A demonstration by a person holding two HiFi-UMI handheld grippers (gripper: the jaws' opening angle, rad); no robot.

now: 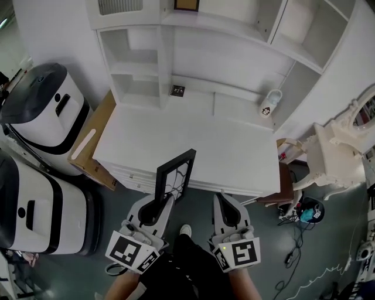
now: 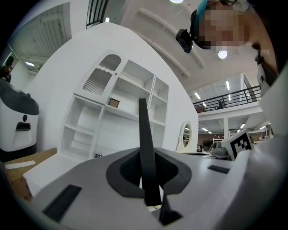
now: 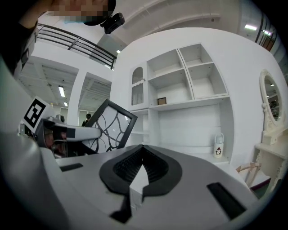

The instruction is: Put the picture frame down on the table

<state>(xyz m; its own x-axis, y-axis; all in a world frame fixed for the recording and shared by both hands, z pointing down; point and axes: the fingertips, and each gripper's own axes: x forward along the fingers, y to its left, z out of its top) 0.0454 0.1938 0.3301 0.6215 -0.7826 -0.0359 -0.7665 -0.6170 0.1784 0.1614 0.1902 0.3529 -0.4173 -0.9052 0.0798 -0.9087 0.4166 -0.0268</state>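
Gripping the black picture frame (image 1: 176,174) by its lower edge, the jaws of the left gripper (image 1: 162,202) hold it upright at the near edge of the white counter (image 1: 234,152). The right gripper (image 1: 225,202), just beside it, has its jaws pressed together on nothing.

Two hand-held grippers sit at the lower middle of the head view: the left hand-held gripper (image 1: 165,200) and the right hand-held gripper (image 1: 222,197). There are two frames, a black picture frame (image 1: 176,174) at the centre and a small brown frame (image 1: 186,4) at the top edge. Two white-and-black machines stand at the left, the upper machine (image 1: 41,108) and the lower machine (image 1: 35,208). There is one white surface (image 1: 234,152), one bottle (image 1: 271,101), one marker tag (image 1: 177,90), one cardboard box (image 1: 96,137) and one oval mirror (image 1: 364,108).
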